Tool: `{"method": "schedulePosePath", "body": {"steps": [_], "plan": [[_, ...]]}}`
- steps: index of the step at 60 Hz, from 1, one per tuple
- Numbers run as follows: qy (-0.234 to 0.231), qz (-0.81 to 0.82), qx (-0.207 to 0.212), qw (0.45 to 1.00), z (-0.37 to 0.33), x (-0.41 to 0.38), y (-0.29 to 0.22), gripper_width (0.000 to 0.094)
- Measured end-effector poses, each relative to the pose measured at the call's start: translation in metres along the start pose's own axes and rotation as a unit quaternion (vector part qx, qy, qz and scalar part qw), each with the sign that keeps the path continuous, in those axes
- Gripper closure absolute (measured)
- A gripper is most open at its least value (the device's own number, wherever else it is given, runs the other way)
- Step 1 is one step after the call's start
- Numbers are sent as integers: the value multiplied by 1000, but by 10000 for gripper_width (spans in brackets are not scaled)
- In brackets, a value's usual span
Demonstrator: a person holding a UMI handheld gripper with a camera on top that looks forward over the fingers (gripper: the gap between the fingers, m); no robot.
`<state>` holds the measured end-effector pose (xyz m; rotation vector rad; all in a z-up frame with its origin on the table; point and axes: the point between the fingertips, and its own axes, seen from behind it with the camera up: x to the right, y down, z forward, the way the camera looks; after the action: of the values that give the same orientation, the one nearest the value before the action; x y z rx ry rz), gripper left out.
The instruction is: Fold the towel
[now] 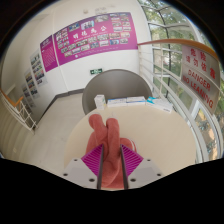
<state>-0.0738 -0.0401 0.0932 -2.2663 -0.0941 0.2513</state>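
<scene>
A salmon-pink towel is bunched into a narrow roll between my fingers and sticks out just ahead of them, over the pale tabletop. My gripper is shut on the towel: both magenta pads press against its sides. The rest of the towel below the fingers is hidden.
Beyond the towel stands a grey curved partition with a white object behind it. Pink posters hang on the far wall. A railing and windows with red lettering run along the right side.
</scene>
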Motion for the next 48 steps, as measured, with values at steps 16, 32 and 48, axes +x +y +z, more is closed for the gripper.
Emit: {"method": "schedulePosePath", "body": {"steps": [16, 32, 48], "plan": [[80, -30, -26, 996, -30, 104, 34, 84], [81, -49, 26, 995, -118, 49, -2, 84], [119, -37, 64, 990, -239, -9, 7, 80]]}}
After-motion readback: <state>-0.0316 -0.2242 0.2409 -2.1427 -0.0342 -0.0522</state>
